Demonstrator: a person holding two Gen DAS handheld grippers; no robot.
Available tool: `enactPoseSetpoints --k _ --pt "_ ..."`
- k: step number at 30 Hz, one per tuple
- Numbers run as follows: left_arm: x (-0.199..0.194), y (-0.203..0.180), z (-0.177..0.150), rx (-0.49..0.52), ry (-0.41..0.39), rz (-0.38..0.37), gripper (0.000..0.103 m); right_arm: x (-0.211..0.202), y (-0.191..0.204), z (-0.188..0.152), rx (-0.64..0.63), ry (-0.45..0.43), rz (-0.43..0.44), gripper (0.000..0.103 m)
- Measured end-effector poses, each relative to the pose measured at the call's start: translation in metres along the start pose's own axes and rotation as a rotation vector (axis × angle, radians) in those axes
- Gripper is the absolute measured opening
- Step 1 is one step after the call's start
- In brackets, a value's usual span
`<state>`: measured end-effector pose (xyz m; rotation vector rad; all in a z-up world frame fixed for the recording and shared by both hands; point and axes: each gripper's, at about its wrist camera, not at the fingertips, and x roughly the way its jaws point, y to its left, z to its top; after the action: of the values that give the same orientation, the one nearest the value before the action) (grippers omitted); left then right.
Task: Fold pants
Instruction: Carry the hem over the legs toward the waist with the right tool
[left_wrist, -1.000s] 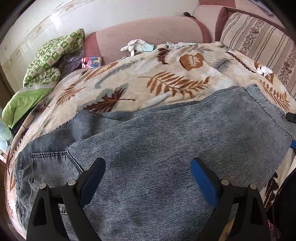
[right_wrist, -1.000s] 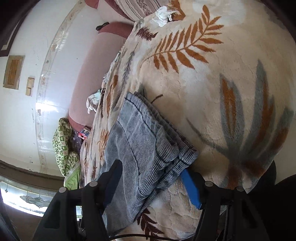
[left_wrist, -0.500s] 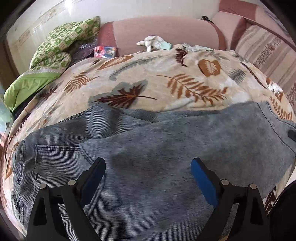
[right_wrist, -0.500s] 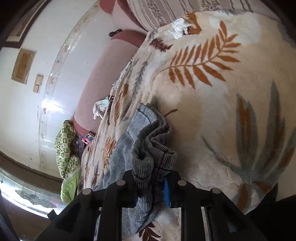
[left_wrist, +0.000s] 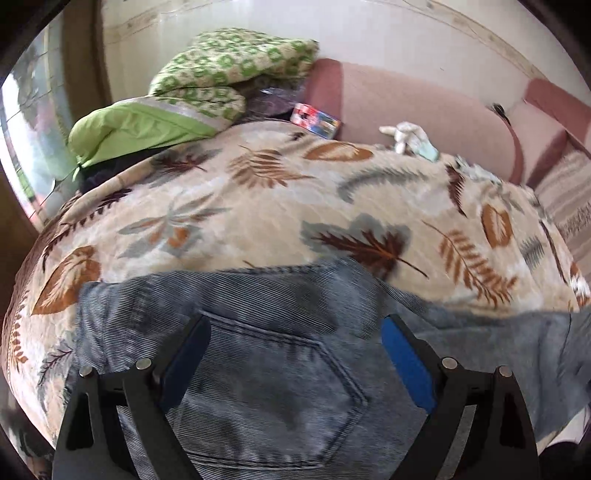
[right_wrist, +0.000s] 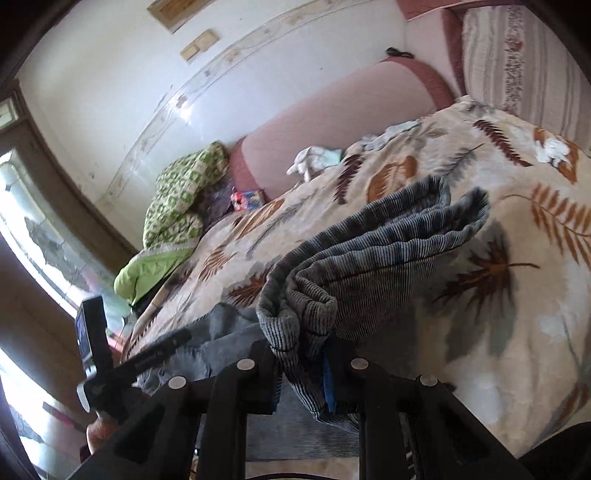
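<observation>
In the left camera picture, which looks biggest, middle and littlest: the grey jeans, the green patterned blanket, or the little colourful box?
1. Grey jeans, biggest, though they lie nearest the camera.
2. Green patterned blanket, middle.
3. Small colourful box, littlest.

1. Pants (left_wrist: 266, 387): near end runs off the bottom edge of the left wrist view; right-hand stretch leaves the right edge, smeared; waistband out of frame.
2. Left gripper (left_wrist: 291, 354): black arms cover denim at both lower corners; contact with the cloth cannot be told.
3. Right gripper (right_wrist: 301, 363): bunched hems (right_wrist: 369, 266) fill the gap and hide the pads; only a blue sliver shows.
4. Leaf-print blanket (left_wrist: 258, 206): near part buried under denim; pattern at right blurred.
5. Small colourful box (left_wrist: 315, 120): print too small to read.
6. White cloth lump (left_wrist: 404, 134) by the backrest: kind unclear.
7. Dark device (right_wrist: 92, 332) at the right wrist view's left edge: partly cut off, blurred.
</observation>
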<state>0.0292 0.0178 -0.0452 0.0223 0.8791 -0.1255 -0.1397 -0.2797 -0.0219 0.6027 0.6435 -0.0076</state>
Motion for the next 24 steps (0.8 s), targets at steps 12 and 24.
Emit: enactPoseSetpoints --k 12,24 --pt "0.007 0.034 0.006 -0.095 0.017 0.019 0.094 0.095 0.065 -0.07 -0.194 0.412 0.033 0.054" --pt "0.003 -0.013 -0.009 0.075 -0.023 0.0 0.094 0.047 0.019 -0.035 -0.19 0.205 0.083 0.064"
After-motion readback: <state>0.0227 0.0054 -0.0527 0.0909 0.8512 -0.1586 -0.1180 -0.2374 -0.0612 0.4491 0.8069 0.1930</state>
